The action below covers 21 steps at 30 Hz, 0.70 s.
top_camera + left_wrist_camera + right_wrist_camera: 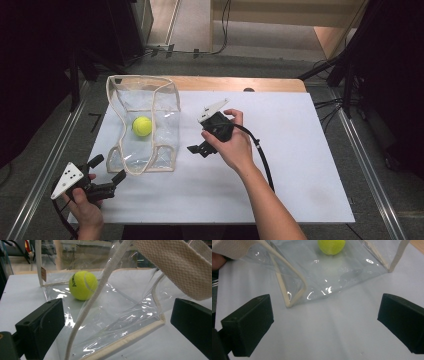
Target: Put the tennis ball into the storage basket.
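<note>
We took this for a lab or recording studio rather than a home. The desk [310, 165] was covered with a plain white sheet and stood on grey carpet [365, 165], flanked by metal rails [45, 165] on both sides. Black stands [345, 70] and loose cables [225, 25] ran around it, and dark equipment [120, 30] lined the edges.

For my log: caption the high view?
Tennis ball inside clear bag on white table, open hand-held grippers either side.
</note>
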Tool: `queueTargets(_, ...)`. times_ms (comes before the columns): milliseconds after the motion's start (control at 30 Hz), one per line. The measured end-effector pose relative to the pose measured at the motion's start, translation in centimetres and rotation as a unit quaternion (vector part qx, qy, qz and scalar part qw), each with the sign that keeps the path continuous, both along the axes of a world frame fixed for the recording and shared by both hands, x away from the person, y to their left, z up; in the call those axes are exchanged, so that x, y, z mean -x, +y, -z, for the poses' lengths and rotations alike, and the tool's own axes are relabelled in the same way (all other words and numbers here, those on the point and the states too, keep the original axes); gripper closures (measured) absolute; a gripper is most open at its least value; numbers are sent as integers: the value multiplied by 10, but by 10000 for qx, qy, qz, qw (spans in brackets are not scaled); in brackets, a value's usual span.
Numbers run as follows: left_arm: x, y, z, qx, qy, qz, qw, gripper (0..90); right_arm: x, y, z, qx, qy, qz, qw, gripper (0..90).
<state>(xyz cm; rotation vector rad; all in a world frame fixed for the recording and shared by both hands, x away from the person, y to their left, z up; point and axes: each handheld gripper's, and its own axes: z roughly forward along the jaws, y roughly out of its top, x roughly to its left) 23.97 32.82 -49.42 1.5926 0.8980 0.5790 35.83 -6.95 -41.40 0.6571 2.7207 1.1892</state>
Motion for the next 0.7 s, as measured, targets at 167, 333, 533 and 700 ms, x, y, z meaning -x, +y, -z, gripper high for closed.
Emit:
queueTargets(167,0,0,0,-1,-2,2,10000,0,2,-6,6,-14,33,63,10000,0)
queueTargets(333,0,0,0,-3,-1,2,10000,0,4,-11,11,-58,52,124,9999,0)
queueTargets(533,0,0,0,2,3,4,10000,0,7,-19,17,-130,50,198,9997,0)
queueTargets(700,0,0,0,-1,7,4,10000,0,9,-26,21,-178,53,289,9994,0)
